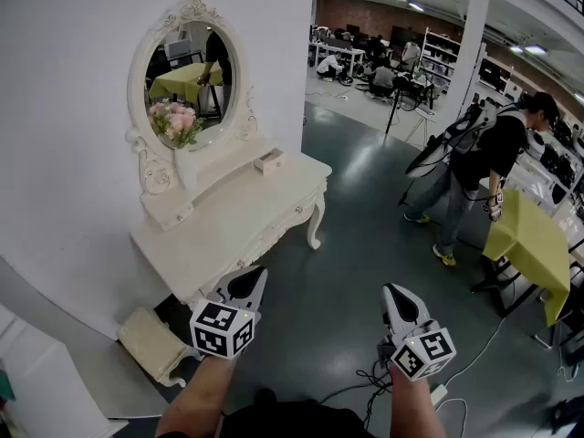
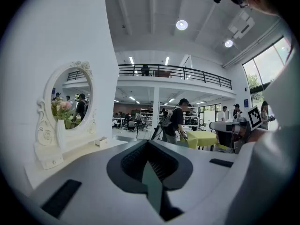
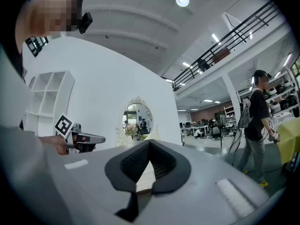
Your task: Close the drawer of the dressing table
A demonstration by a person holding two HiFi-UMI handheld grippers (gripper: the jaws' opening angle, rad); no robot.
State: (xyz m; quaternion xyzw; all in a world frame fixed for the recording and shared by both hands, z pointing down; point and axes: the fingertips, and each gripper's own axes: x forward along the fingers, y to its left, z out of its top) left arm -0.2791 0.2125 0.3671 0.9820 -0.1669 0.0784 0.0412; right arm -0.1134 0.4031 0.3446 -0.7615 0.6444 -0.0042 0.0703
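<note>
A white dressing table [image 1: 246, 215] with an oval mirror [image 1: 187, 76] stands against the wall at left. A small box-like drawer [image 1: 269, 160] sticks out from its raised back shelf, and it also shows as the small drawer [image 2: 101, 141] in the left gripper view. My left gripper [image 1: 258, 276] hovers in front of the table's near corner, jaws shut and empty. My right gripper [image 1: 392, 292] is held further right over the floor, also shut on nothing. Neither touches the table. In the right gripper view the mirror [image 3: 137, 121] lies straight ahead beyond the shut jaws.
A cream stool [image 1: 151, 340] sits by the table's near end. A person in black with a backpack [image 1: 484, 158] stands at right beside a yellow-covered table [image 1: 529, 240]. Cables [image 1: 365, 386] trail on the grey floor. A vase of pink flowers [image 1: 178, 126] stands before the mirror.
</note>
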